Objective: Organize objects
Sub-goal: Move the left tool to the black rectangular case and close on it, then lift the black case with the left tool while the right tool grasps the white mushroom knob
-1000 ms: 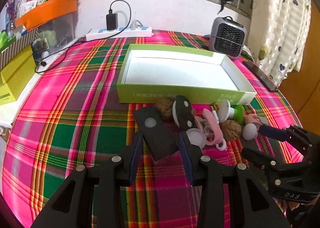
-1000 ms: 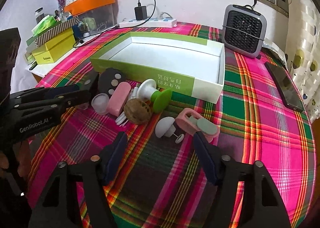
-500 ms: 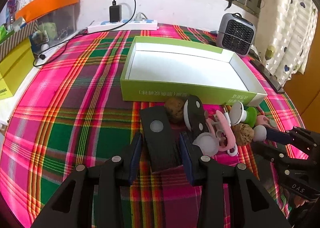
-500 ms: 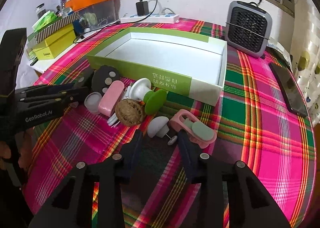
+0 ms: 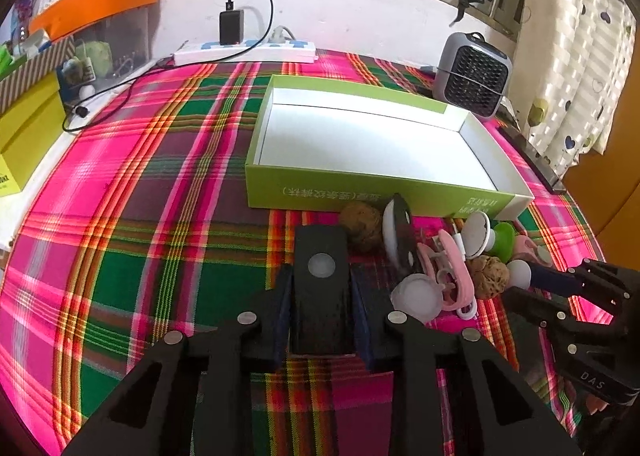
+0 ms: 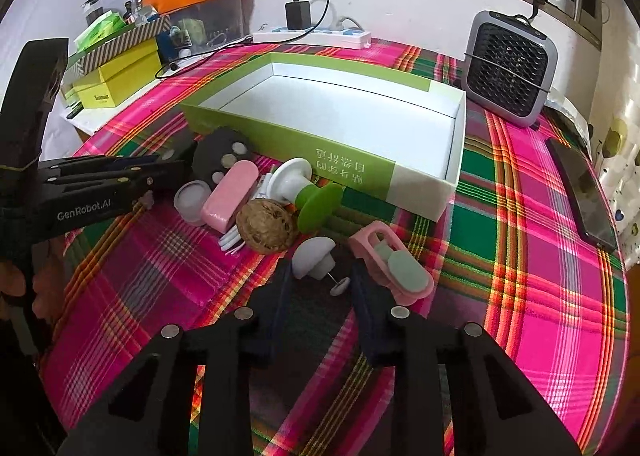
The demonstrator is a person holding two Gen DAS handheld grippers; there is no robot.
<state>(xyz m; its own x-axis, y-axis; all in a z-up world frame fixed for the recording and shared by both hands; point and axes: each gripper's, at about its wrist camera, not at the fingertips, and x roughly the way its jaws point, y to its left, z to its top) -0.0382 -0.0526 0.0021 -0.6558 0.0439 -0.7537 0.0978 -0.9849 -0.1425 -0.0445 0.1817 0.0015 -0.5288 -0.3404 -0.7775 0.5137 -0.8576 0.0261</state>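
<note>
Both closing: left hand-held gripper (image 5: 320, 296) clamps black block (image 5: 320, 280).

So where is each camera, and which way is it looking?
Left wrist: on the left gripper, tilted down at the black block its closing jaws squeeze; right gripper visible.
Right wrist: on the right gripper, down at the grey mushroom peg between closing jaws; left gripper visible.
Both show the green box.
</note>
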